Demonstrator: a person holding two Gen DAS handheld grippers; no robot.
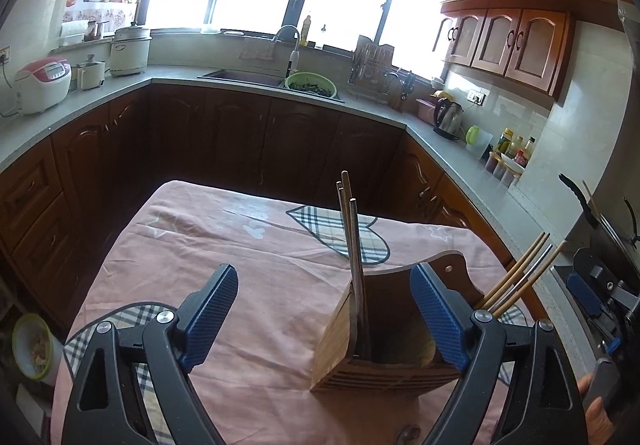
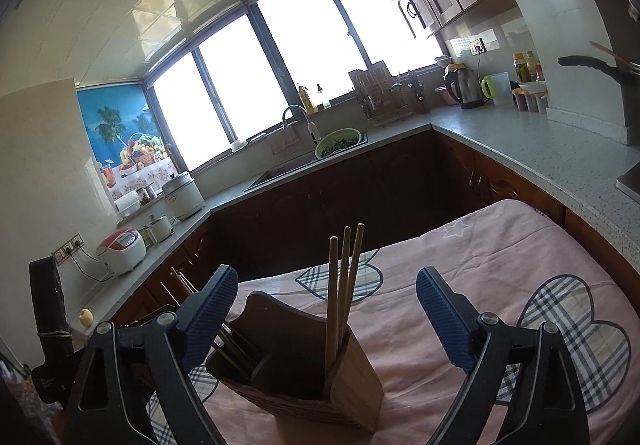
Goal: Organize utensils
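One wooden utensil holder (image 1: 384, 341) is seen standing on a table covered by a pink cloth (image 1: 256, 277) printed with plaid hearts; it is divided into two compartments by a tall shaped wooden partition. In the left wrist view, one compartment is shown holding a bundle of dark, metal-looking chopsticks (image 1: 352, 237), of which three or four tips can be counted, standing nearly upright, while a second bundle of about four sticks (image 1: 520, 277), some wooden and at least one metallic, is seen leaning out to the right. In the right wrist view, three wooden chopsticks (image 2: 344, 285) are counted standing upright in the near compartment, and the sticks of the far compartment are largely hidden behind the left finger of that gripper. Two grippers are present. The left gripper (image 1: 324, 317) is held with its blue-padded fingers spread wide, one pad lying in front of the holder's right side; nothing is clamped between them. The right gripper (image 2: 324, 321) is likewise held spread and empty, with the holder between and below its fingers. The right gripper itself (image 1: 600, 309) is visible only at the edge of the left wrist view. A sink with one green colander (image 1: 311, 84) is seen in both views.
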